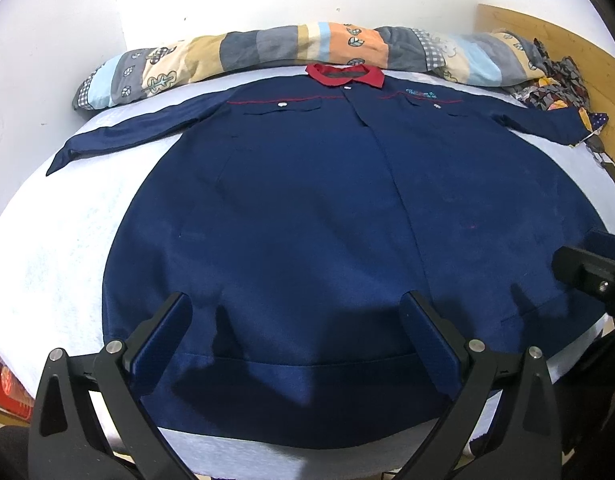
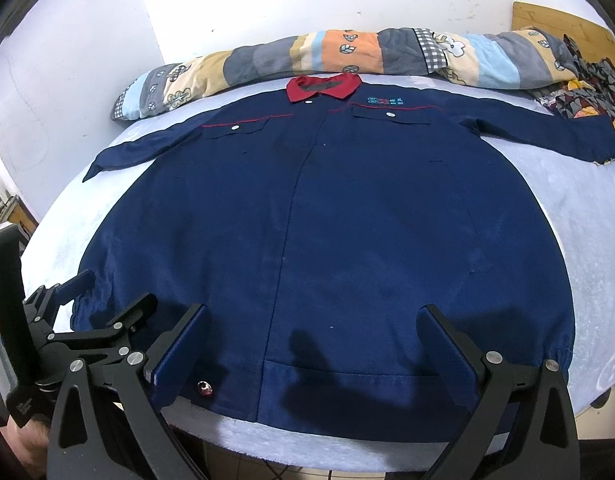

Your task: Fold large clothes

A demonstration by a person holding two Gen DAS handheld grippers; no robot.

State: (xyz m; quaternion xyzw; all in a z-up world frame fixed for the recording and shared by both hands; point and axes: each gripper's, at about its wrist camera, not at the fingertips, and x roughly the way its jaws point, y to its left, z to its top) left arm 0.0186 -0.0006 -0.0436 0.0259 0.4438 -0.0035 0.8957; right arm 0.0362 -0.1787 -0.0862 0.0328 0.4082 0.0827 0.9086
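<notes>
Both grippers, left gripper (image 1: 295, 312) and right gripper (image 2: 315, 324), spread wide, hovering over jacket (image 1: 307, 200) hem.

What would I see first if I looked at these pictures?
A big navy jacket lies spread flat across the pale bed cover, front up, both sleeves stretched out sideways. Its bright red collar stands out at the far end, just in front of a rolled patchwork quilt along the white wall. Nearest you, the left gripper and right gripper hover open over the hem.
</notes>
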